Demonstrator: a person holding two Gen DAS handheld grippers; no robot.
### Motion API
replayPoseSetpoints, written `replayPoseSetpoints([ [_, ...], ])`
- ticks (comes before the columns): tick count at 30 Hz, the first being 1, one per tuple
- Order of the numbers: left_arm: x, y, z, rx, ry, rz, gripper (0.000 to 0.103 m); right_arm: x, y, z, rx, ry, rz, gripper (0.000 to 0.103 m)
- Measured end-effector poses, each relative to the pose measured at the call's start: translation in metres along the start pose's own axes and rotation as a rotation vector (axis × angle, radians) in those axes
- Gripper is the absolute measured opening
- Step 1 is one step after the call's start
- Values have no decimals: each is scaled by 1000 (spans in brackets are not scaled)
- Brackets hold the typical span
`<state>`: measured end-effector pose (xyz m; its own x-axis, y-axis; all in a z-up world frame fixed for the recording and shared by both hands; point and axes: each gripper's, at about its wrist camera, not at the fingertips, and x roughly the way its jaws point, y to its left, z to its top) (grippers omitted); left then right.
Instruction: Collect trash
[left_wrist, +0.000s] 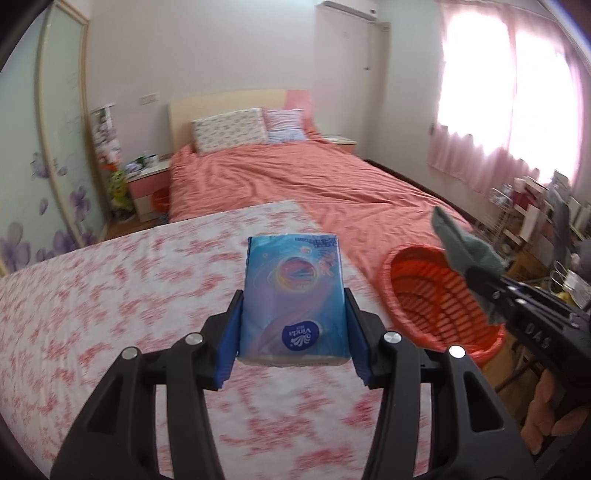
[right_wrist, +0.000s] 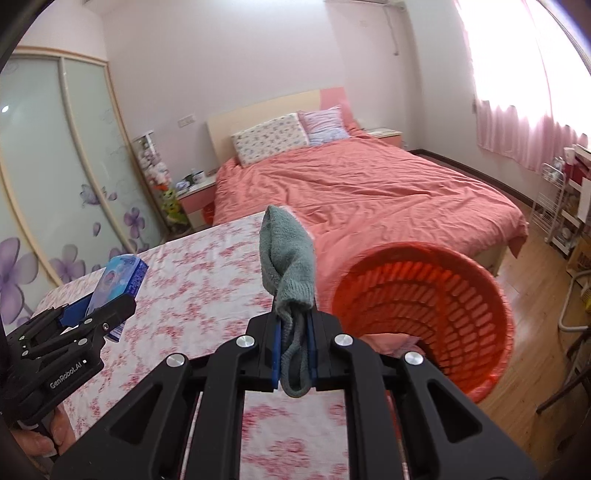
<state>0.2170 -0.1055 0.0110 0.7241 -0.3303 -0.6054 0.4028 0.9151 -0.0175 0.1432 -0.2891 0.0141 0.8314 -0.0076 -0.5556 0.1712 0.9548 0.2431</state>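
Note:
My left gripper (left_wrist: 293, 328) is shut on a blue Vinda tissue pack (left_wrist: 295, 291) and holds it above the floral tablecloth (left_wrist: 110, 295). It also shows at the left of the right wrist view (right_wrist: 99, 314), with the pack (right_wrist: 118, 277) in it. My right gripper (right_wrist: 294, 350) is shut on a grey-green sock (right_wrist: 288, 266), which stands up from the jaws. In the left wrist view the right gripper (left_wrist: 487, 291) holds the sock (left_wrist: 461, 243) over the rim of the orange basket (left_wrist: 417, 295). The basket (right_wrist: 424, 306) stands right of the table.
A bed with a coral cover (right_wrist: 369, 188) lies behind the table. A nightstand (right_wrist: 192, 199) and a sliding wardrobe (right_wrist: 55, 184) are at the left. A wire rack (right_wrist: 557, 210) and wooden floor (right_wrist: 528, 332) are at the right.

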Motion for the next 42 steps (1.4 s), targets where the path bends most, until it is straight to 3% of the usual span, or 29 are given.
replayPoseSetpoints([
  [10, 21, -72, 12, 59, 4, -145, 50, -11, -56, 3, 87, -35, -62, 11],
  [21, 44, -124, 19, 103, 19, -239, 50, -14, -99, 7, 185, -69, -101, 11],
  [29, 78, -148, 24, 95, 63, -299, 52, 0, -118, 13, 242, -68, -84, 12],
  [31, 91, -149, 24, 80, 76, -292, 56, 9, -124, 15, 257, -45, -50, 14],
  [35, 118, -145, 21, 47, 128, -268, 64, 34, -134, 14, 292, 18, -49, 36],
  [37, 123, -136, 18, 33, 141, -245, 65, 34, -134, 11, 292, 24, -52, 43],
  [39, 121, -125, 14, 17, 134, -219, 68, 29, -132, 7, 279, 14, -60, 57],
  [42, 110, -110, 10, 15, 103, -173, 73, 17, -127, 4, 247, -5, -87, 64],
])
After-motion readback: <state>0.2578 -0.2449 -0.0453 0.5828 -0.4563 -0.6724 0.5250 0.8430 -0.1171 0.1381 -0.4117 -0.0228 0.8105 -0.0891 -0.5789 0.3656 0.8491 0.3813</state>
